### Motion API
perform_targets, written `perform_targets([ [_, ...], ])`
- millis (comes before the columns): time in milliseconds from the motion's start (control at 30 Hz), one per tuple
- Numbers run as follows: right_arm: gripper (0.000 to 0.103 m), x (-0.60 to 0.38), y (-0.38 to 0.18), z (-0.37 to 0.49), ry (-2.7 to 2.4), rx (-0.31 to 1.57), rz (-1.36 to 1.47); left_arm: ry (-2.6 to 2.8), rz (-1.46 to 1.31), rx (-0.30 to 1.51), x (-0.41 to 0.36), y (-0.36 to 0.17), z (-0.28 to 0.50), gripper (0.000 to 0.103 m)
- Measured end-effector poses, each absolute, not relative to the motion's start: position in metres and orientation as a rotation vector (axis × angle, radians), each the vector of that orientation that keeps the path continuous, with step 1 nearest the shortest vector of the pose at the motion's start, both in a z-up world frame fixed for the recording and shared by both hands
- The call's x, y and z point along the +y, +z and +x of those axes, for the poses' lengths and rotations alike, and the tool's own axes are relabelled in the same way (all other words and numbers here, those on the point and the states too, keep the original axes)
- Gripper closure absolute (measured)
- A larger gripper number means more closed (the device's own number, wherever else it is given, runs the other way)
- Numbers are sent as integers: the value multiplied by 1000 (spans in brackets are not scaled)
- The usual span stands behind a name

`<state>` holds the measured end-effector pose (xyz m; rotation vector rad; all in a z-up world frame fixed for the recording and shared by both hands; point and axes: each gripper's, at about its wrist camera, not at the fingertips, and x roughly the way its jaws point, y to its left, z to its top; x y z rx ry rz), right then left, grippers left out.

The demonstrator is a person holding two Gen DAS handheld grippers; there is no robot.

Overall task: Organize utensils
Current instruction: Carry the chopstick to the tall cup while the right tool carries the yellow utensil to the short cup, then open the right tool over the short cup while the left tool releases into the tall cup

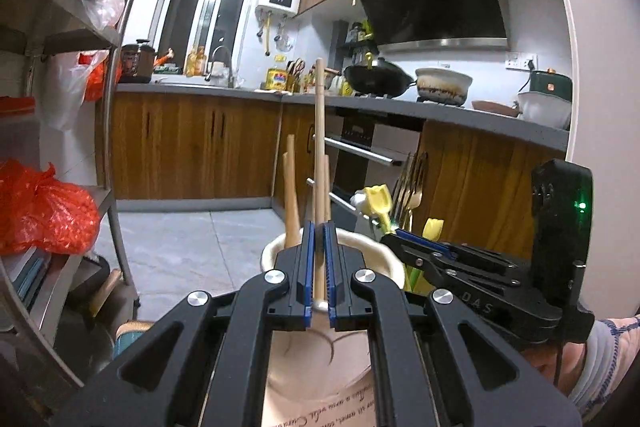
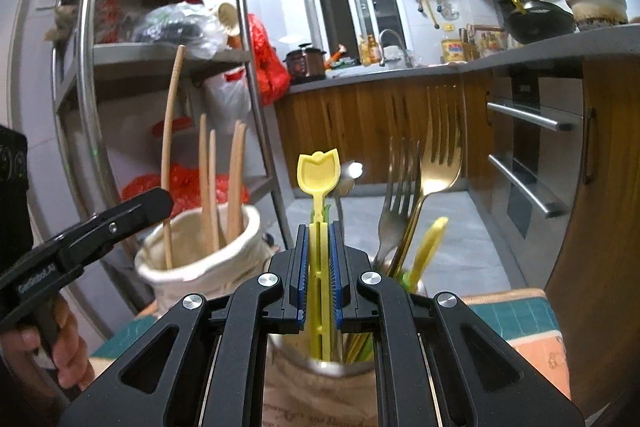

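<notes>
Left tool (image 1: 319, 243) clenched on long wooden stick (image 1: 319, 131), upright in cream ceramic holder (image 2: 200, 267) among wooden utensils. Right tool (image 2: 319, 247) clenched on yellow tulip-shaped plastic spoon (image 2: 319, 173), standing in steel cup (image 2: 340, 367) beside metal forks (image 2: 420, 179). Sorting apparently near complete; both releases remain.

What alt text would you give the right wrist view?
The right gripper is shut on a yellow tulip-shaped spoon standing in a metal cup with forks; left, a white holder holds wooden utensils.
</notes>
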<state>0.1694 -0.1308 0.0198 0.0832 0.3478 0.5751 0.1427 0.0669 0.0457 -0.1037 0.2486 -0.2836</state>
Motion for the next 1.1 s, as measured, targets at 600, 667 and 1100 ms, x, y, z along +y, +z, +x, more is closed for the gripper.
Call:
perform_targets([
  [600, 76, -133, 17, 170, 582, 421, 74, -232, -122, 282, 74, 47, 137, 97],
  [667, 76, -137, 20, 167, 575, 419, 74, -231, -117, 281, 74, 48, 135, 97],
  [1100, 76, -176, 12, 109, 500, 516, 29, -268, -76, 408, 64, 32, 92, 97],
])
